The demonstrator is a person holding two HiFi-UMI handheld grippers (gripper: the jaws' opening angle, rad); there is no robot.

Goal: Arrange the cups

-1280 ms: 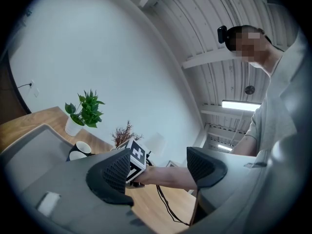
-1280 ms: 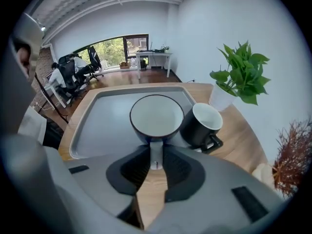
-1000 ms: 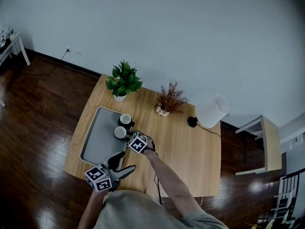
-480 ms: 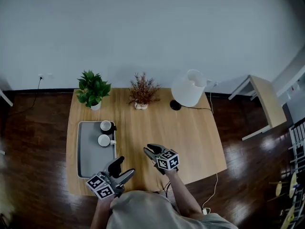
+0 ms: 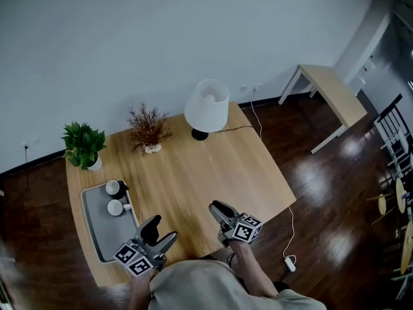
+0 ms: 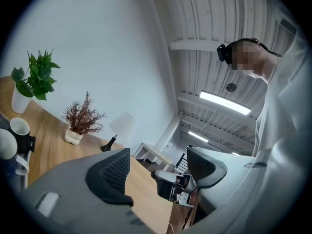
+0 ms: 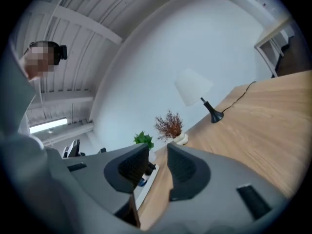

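Two cups [image 5: 113, 187] [image 5: 116, 207] stand side by side at the far right corner of the grey tray [image 5: 102, 236], on the left part of the wooden table [image 5: 206, 173]. Head view: both are upright with mouths up, so each long axis is vertical; the nearer one's handle points right, toward the table's middle. The pair lines up along the tray's long edge. The left gripper [image 5: 162, 228] hangs over the tray's near end with its jaws apart and nothing in them. The right gripper [image 5: 218, 208] is near the table's front edge, well apart from the tray. Left gripper view: the left gripper [image 6: 159, 152] has its pads spread wide; only the right gripper [image 6: 173, 186] shows far beyond the gap, not inside it. The cups [image 6: 19, 127] [image 6: 6, 143] sit at the left margin, upright. Right gripper view: the right gripper [image 7: 157, 152] has its jaws drawn near, having just been closing, a narrow slit left and nothing in it; the tray's edge shows past them, too small to read. Judgement: the placing looks done or paused, with both tools empty and drawn back. Any further tidying calls for reaching to the tray's far corner, spreading the right jaws first, and taking a cup by wall or handle.
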